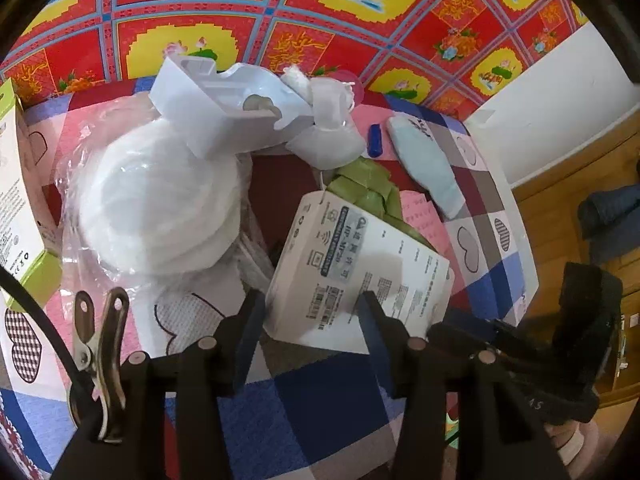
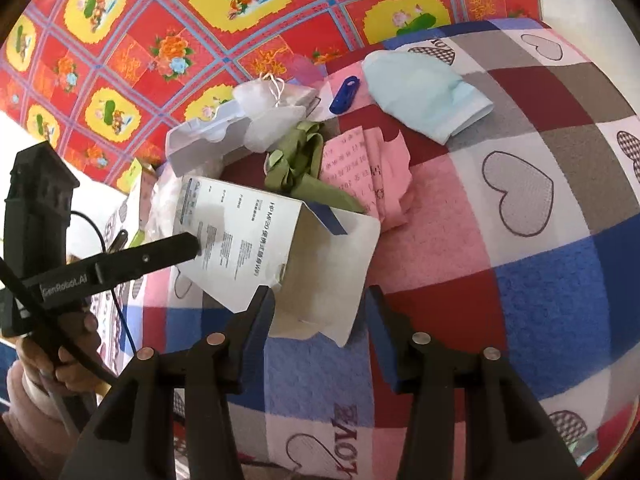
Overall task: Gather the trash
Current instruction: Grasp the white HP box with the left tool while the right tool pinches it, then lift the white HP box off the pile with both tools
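Observation:
A white printed carton (image 1: 360,256) lies tilted on the trash pile, its open end (image 2: 332,280) facing my right gripper. My left gripper (image 1: 310,308) stands open around the carton's near corner, with one finger (image 2: 168,254) lying over the printed face; I see no pad pressing. My right gripper (image 2: 320,300) is open too, the carton's flap between its fingers and a small gap on the right side. Behind the carton lie green paper strips (image 2: 300,164), crumpled pink paper (image 2: 376,172), a light blue mask (image 2: 428,96) and a small blue plastic piece (image 2: 345,96).
A bagged stack of white foam plates (image 1: 160,208), a white plastic tray (image 1: 212,108) and white tissue (image 1: 328,120) lie on the left. A green-edged box (image 1: 20,200) stands at the far left. Everything rests on a patchwork heart blanket (image 2: 520,280) beside a red floral mat (image 1: 320,20).

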Demonstrator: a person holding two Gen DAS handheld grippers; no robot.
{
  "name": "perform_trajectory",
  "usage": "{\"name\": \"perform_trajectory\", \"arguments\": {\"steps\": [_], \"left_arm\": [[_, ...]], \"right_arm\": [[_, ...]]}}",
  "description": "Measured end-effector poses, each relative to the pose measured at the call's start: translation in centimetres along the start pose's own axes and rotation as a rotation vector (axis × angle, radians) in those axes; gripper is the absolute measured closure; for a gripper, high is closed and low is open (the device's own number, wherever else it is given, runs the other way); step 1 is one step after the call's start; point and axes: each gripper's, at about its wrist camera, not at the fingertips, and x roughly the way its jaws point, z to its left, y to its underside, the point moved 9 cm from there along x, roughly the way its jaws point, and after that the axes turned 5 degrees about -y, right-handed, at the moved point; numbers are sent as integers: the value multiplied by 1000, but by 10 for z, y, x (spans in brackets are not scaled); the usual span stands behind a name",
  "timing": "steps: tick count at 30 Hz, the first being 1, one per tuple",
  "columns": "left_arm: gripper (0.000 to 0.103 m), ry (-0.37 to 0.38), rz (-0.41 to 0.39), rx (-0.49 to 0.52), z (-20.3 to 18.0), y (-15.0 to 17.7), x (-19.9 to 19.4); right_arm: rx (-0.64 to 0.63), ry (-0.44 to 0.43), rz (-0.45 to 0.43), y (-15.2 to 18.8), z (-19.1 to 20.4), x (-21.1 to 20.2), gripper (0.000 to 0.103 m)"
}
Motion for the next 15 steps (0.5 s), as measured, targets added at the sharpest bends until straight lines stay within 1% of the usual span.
{"name": "perform_trajectory", "arguments": {"steps": [3, 7, 11, 12, 15], "left_arm": [[52, 5, -19, 8, -1, -2, -2], [52, -4, -35, 76, -5, -3, -4], [52, -21, -45, 113, -7, -4, -2], [52, -20, -47, 117, -8, -4, -1], [53, -15, -57, 141, -9, -5, -1]], "right_arm": [[7, 5, -12, -2, -1, 1, 55], [24, 1, -23, -2, -3, 0, 55], [26, 6, -41, -4, -3, 0, 55], [23, 5, -51, -5, -3, -1, 60], [15, 11, -68, -7, -3, -3, 62]]}}
